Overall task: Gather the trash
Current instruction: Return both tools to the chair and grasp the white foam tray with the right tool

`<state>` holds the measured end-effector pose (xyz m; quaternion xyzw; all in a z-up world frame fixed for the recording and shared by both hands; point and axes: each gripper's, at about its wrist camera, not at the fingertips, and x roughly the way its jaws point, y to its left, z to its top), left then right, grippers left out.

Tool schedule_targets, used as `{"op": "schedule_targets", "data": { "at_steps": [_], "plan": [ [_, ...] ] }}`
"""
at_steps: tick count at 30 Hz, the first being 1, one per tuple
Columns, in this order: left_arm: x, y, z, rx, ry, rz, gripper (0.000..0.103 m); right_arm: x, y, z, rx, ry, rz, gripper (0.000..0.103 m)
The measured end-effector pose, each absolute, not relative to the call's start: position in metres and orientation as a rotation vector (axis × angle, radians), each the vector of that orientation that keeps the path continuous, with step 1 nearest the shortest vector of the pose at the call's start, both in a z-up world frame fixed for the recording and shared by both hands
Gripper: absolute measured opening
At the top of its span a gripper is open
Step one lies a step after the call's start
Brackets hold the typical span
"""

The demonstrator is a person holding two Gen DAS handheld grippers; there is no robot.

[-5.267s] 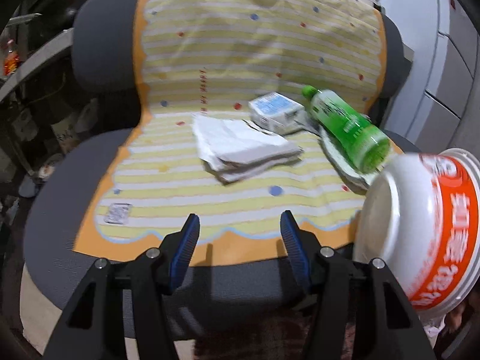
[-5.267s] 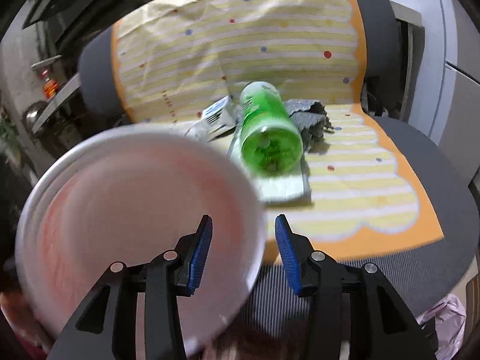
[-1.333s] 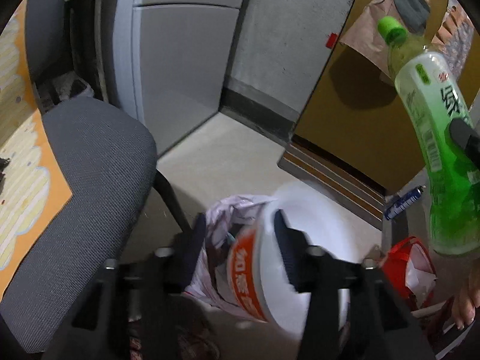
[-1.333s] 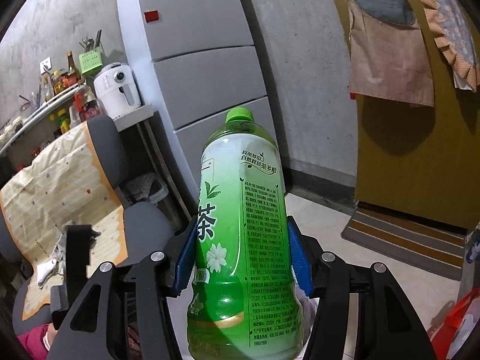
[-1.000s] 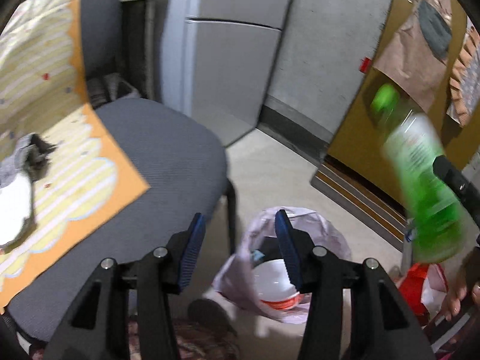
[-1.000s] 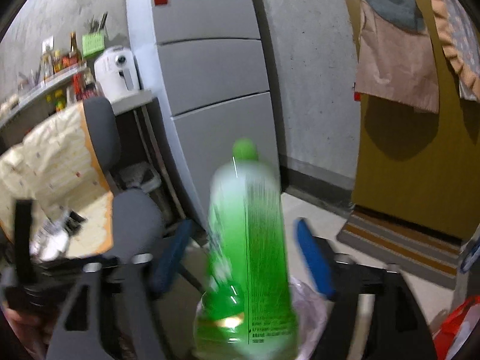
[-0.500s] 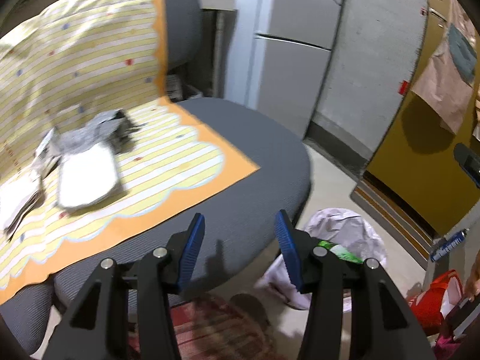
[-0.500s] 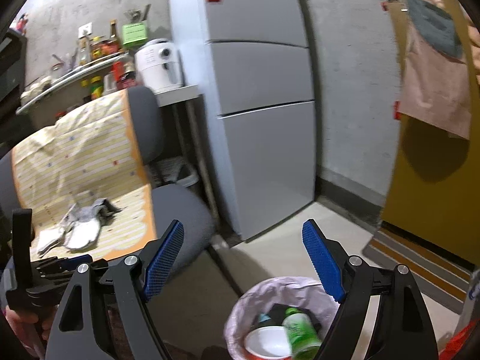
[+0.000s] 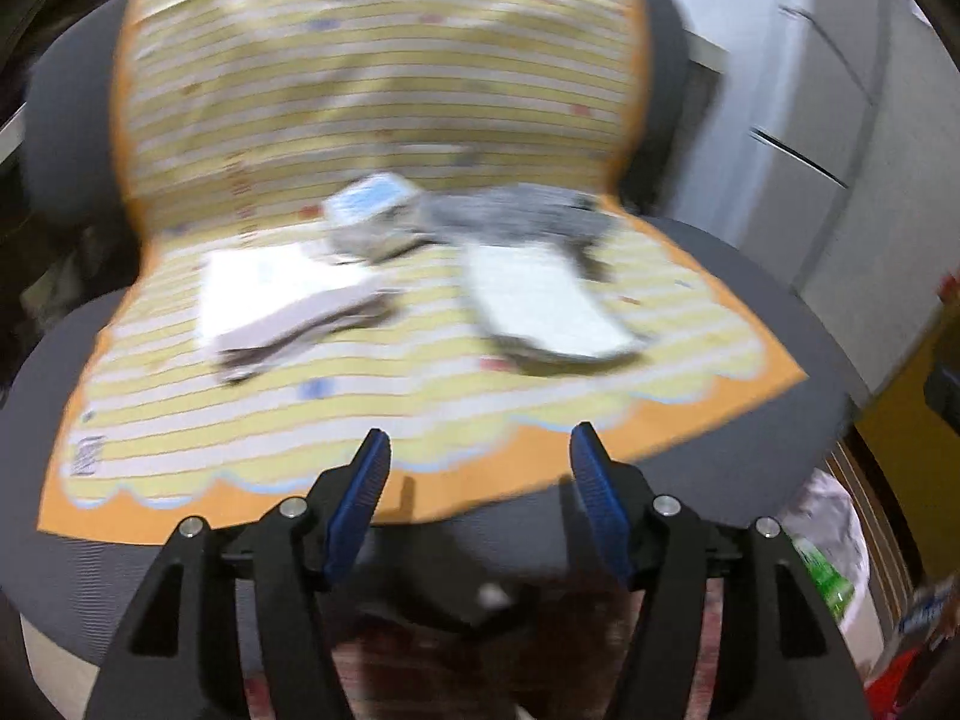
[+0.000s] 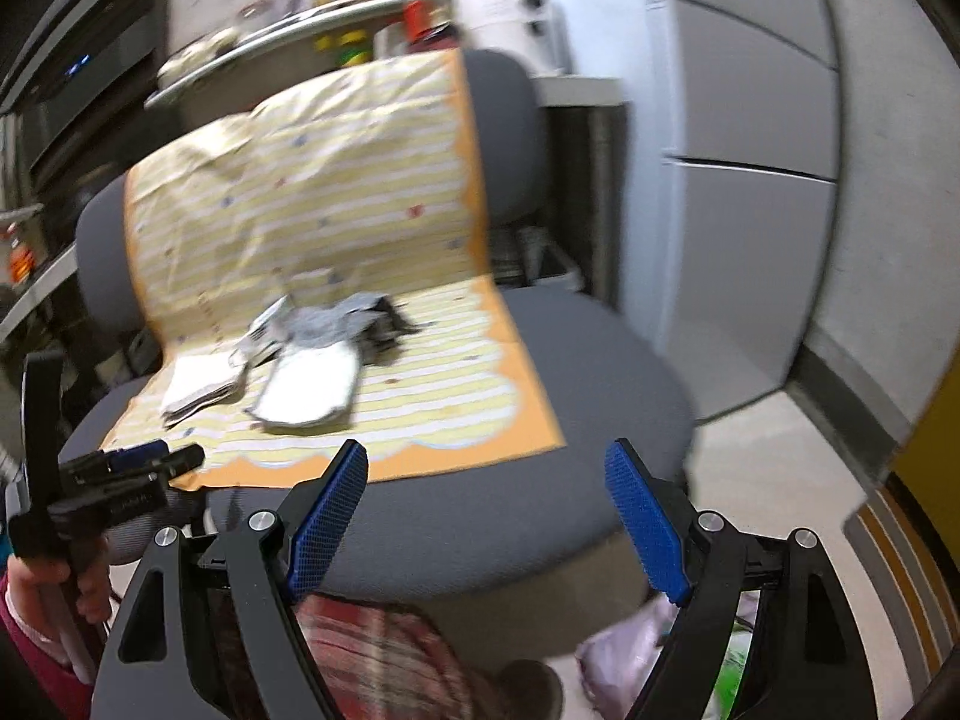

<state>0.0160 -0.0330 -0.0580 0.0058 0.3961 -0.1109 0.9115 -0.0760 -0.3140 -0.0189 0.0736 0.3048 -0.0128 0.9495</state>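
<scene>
Trash lies on the striped yellow cover (image 9: 372, 396) of a grey chair (image 9: 780, 312): a white folded paper (image 9: 282, 294), a small blue and white carton (image 9: 369, 204), a white flat pack (image 9: 540, 306) and a grey crumpled wrapper (image 9: 516, 219). The same items show in the right wrist view: the paper (image 10: 201, 390), the flat pack (image 10: 312, 384), the wrapper (image 10: 354, 315). My left gripper (image 9: 480, 468) is open and empty at the seat's front edge. My right gripper (image 10: 486, 492) is wide open and empty, further back. The trash bag (image 9: 834, 546) with the green bottle (image 9: 825, 579) stands on the floor at right.
A grey cabinet (image 10: 750, 180) stands right of the chair. A shelf (image 10: 288, 18) with bottles and a white appliance (image 10: 510, 18) is behind it. A brown door (image 9: 906, 420) is at far right. The left gripper (image 10: 135, 483) shows in the right wrist view.
The bowl and then the green bottle went into the trash bag. Both grippers are empty and have swung back left toward the chair; the left one is now close to the seat.
</scene>
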Motion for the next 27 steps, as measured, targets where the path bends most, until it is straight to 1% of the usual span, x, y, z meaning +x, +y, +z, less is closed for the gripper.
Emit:
{"op": "schedule_targets", "data": {
  "at_steps": [6,9,11,12,13,14,18,21,23,24,26,27],
  "plan": [
    [0.035,0.039,-0.058,-0.057,0.807,-0.077,0.061,-0.027,-0.267,-0.026,0.101,0.677,0.086,0.081],
    [0.040,0.061,-0.058,-0.078,0.801,-0.027,0.061,-0.001,-0.246,-0.035,0.081,0.707,0.144,0.079],
    [0.044,0.076,-0.058,-0.090,0.798,0.004,0.061,0.019,-0.235,-0.043,0.077,0.728,0.172,0.063],
    [0.045,0.078,-0.059,-0.093,0.798,0.011,0.061,0.028,-0.232,-0.047,0.084,0.737,0.184,0.060],
    [0.045,0.083,-0.060,-0.097,0.798,0.020,0.061,0.041,-0.228,-0.053,0.097,0.752,0.196,0.051],
    [0.046,0.085,-0.060,-0.099,0.799,0.024,0.061,0.051,-0.226,-0.058,0.105,0.767,0.196,0.046],
    [0.047,0.093,-0.066,-0.103,0.812,0.028,0.061,0.090,-0.222,-0.082,0.137,0.833,0.176,0.044],
    [0.048,0.097,-0.069,-0.105,0.822,0.028,0.061,0.110,-0.211,-0.100,0.110,0.907,0.182,0.046],
    [0.048,0.099,-0.069,-0.104,0.821,0.030,0.061,0.107,-0.201,-0.102,0.045,0.890,0.165,0.047],
    [0.049,0.100,-0.069,-0.104,0.821,0.028,0.061,0.105,-0.198,-0.102,0.017,0.883,0.158,0.044],
    [0.050,0.100,-0.070,-0.112,0.824,0.027,0.061,0.100,-0.195,-0.102,0.013,0.877,0.174,0.032],
    [0.051,0.100,-0.070,-0.116,0.826,0.024,0.061,0.098,-0.194,-0.102,0.008,0.875,0.181,0.028]
  ]
}}
